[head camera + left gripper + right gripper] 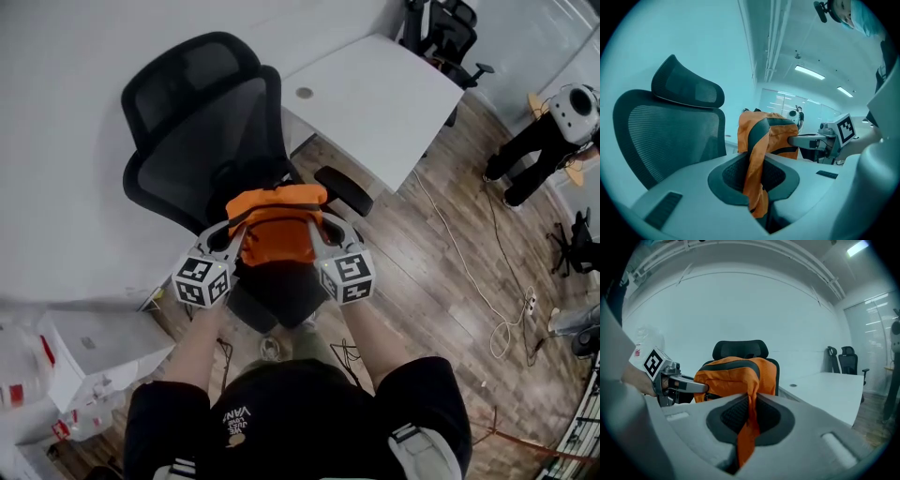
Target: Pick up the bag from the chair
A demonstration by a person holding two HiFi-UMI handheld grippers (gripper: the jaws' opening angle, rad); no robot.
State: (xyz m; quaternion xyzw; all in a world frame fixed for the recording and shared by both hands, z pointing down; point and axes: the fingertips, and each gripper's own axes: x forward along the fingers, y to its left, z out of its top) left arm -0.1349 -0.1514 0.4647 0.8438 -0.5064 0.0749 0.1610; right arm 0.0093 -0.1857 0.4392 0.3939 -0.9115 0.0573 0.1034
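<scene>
Both left tool (757, 180) and right tool (749, 420) clamp fabric of the bag (277, 230), which partly hides the chair (202, 141) seat.

One bag (277, 225) is pinched in the fingers of two grippers, the left gripper (235, 232) and the right gripper (324, 231). One black chair (202, 131) stands just past the fingers, two far chairs (850, 363) well beyond, with one worktop (375, 94) and one bystander (548, 131).

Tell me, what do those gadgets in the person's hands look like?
The left gripper and right gripper are pale grey moulded shells with curved jaws lined by dark ribbed pads. Each carries a white cube printed with black square markers. The person wears short black sleeves.
</scene>
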